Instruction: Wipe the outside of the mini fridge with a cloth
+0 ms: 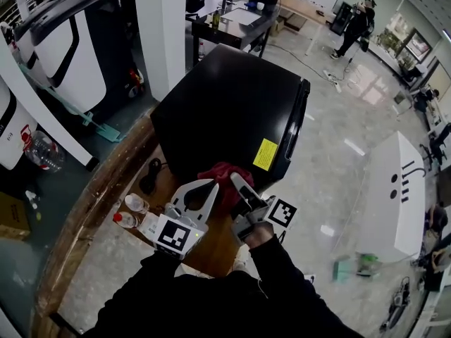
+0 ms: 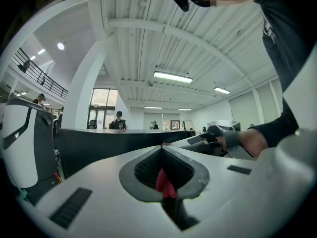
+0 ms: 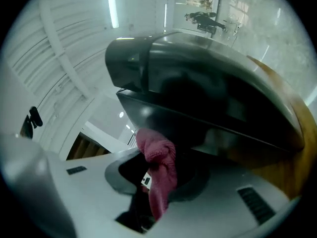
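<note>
The black mini fridge (image 1: 225, 108) stands on a round wooden table (image 1: 106, 189), with a yellow sticker (image 1: 266, 153) near its front edge. A red cloth (image 1: 224, 177) is bunched against the fridge's near corner, between my two grippers. My left gripper (image 1: 210, 187) is shut, and a strip of the cloth (image 2: 166, 181) shows between its jaws. My right gripper (image 1: 237, 184) is shut on the cloth (image 3: 158, 165), which hangs out of its jaws just below the fridge (image 3: 198, 83). In the left gripper view the fridge (image 2: 94, 148) is a dark wall straight ahead.
Two small water bottles (image 1: 132, 203) (image 1: 123, 220) and a black corded object (image 1: 150, 177) lie on the table left of my grippers. A white pillar (image 1: 162, 27) stands behind the fridge. A white kiosk (image 1: 394, 196) is on the floor at right. A person (image 1: 356, 23) stands far back.
</note>
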Motion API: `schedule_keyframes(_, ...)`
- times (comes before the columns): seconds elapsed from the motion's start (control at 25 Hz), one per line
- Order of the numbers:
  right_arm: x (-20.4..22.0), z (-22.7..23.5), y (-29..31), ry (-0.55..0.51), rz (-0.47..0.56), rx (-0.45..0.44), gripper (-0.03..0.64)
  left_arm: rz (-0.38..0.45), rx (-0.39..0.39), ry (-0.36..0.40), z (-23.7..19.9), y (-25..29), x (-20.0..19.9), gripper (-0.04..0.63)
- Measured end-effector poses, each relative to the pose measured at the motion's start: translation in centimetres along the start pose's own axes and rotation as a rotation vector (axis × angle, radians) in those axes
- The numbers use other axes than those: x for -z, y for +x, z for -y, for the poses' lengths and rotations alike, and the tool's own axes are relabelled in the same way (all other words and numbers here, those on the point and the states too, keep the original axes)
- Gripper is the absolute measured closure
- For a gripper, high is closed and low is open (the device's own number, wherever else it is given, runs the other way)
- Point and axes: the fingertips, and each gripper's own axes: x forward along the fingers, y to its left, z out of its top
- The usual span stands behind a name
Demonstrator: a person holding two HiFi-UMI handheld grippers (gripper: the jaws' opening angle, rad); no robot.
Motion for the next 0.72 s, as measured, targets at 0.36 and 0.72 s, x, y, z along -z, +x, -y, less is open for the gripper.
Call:
schedule_keyframes(0.36,1.4,4.0,0.0,0.033,-0.070,0.033,0.505,-0.077,-0.002,-0.068,0.4,1.7,5.4,0.589)
schedule_keyframes(0.72,4.4,12.8,-0.9,0.127,-0.139,0.207,0.505,-0.175,0.004,-0.144,0.1,2.8,14.2,0.589)
